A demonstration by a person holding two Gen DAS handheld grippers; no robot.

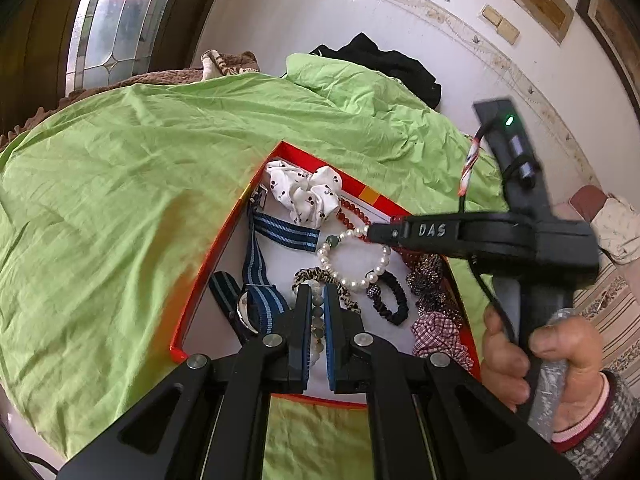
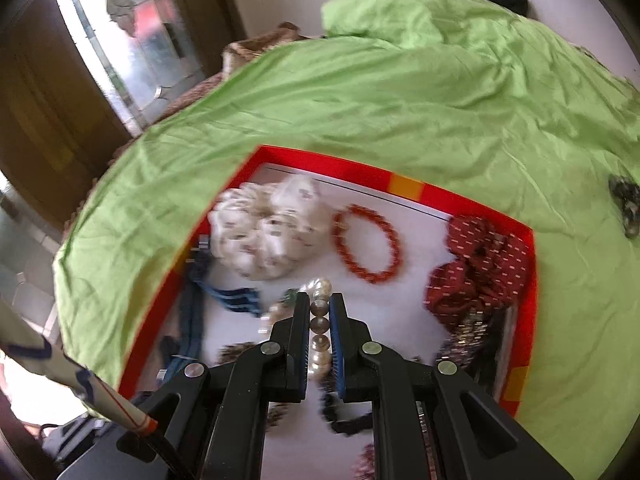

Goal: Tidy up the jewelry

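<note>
**Ana:** Green sheet (image 1: 120, 200) under the red box (image 1: 224, 240), probably so small pieces show and don't roll off. On the left?

**Ben:** Left gripper (image 1: 318, 304) is pinching a grey bead bracelet (image 1: 318, 320) low over the box floor, beside the striped strap (image 1: 260, 276).

**Ana:** And right?

**Ben:** Right gripper (image 2: 320, 320) is clamped on the pearl bracelet (image 2: 320, 344), whose loop hangs inside the box, seemingly being laid apart from the red beads (image 2: 368, 244).
</note>
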